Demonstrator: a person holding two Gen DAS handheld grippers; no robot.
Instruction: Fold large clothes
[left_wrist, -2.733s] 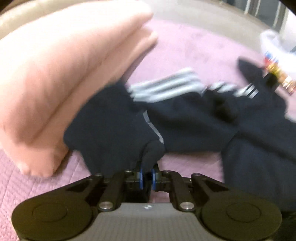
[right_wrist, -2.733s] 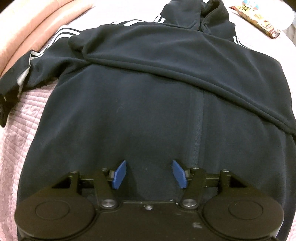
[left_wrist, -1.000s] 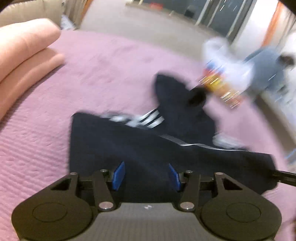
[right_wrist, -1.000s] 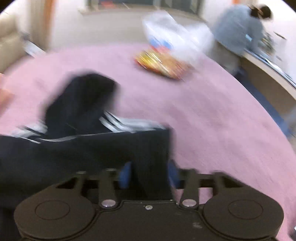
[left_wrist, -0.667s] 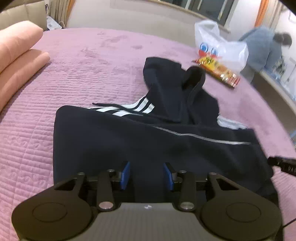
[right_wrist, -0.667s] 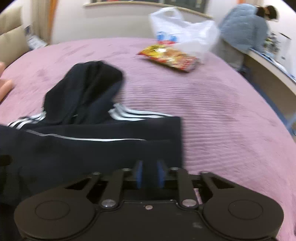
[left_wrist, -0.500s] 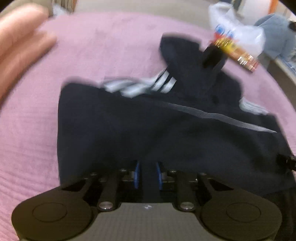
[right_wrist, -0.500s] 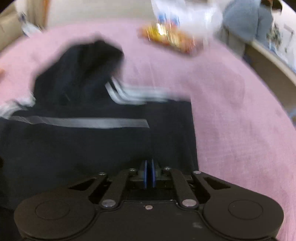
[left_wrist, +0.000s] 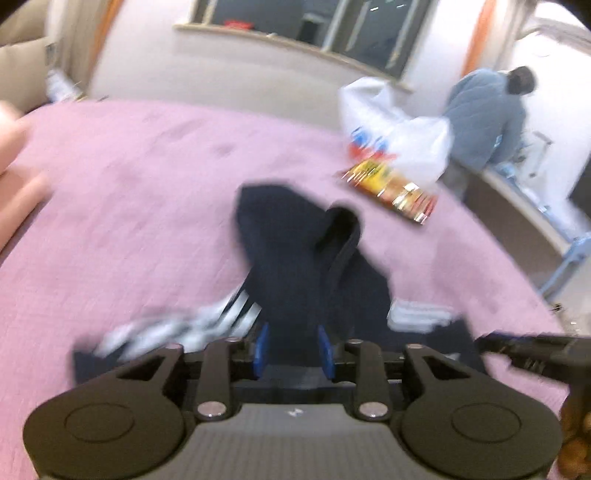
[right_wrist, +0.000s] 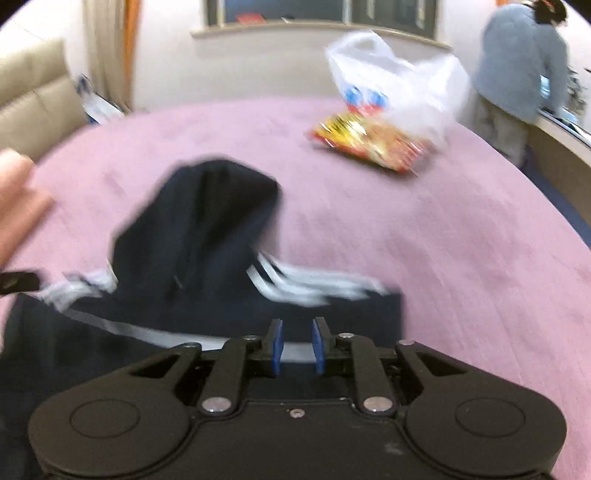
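A dark navy hooded jacket (left_wrist: 314, 258) with white sleeve stripes lies folded on the pink bedspread (left_wrist: 129, 221), hood pointing away. My left gripper (left_wrist: 293, 349) is open over its near edge, jaws apart with nothing between them. In the right wrist view the jacket (right_wrist: 207, 236) lies the same way, and my right gripper (right_wrist: 295, 345) is open with a narrow gap, just above the folded near edge. Both views are motion-blurred.
A white plastic bag (right_wrist: 391, 88) and a red-yellow snack packet (right_wrist: 365, 144) lie at the far side of the bed. A person in a blue-grey top (right_wrist: 517, 70) stands at a counter at the right. Folded pink bedding (left_wrist: 14, 184) lies at the left.
Both grippers were shut on the jacket's near edge half a second ago; now both have opened and let it go. The cameras have tilted up, and the jacket lies folded shorter.
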